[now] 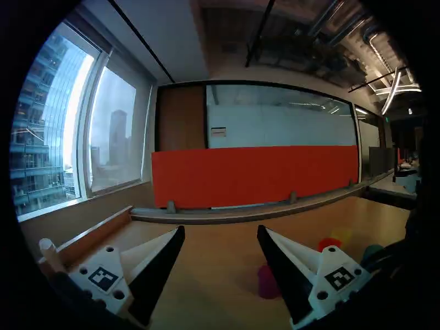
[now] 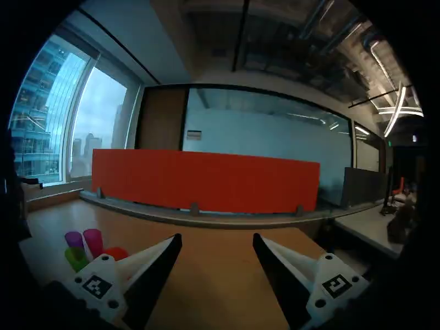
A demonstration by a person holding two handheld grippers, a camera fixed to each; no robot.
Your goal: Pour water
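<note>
The left tongs (image 1: 220,228) are recorded as spread wide, with nothing between the fingers. The right tongs (image 2: 216,235) are likewise spread and empty. The task is therefore judged to be at its opening step: no vessel is grasped and pouring is not yet begun. Both tools are held level and low over the wooden surface (image 1: 220,286), pointed forward along it.

In the left gripper view a magenta cup (image 1: 268,281) is noted at lower centre-right, just beside one finger. A red cup (image 1: 329,243) and a yellow cup (image 1: 342,235) are set farther off, at lower right. In the right gripper view a green cup (image 2: 75,257) and a purple cup (image 2: 73,238) are noted at lower left. Which cup holds water cannot be told.

The next move is judged to call for one pair of tongs to be turned toward the cups and closed on one. Beyond, an orange partition (image 1: 253,176) is recorded at frame centre, and windows (image 1: 110,137) at the left.
</note>
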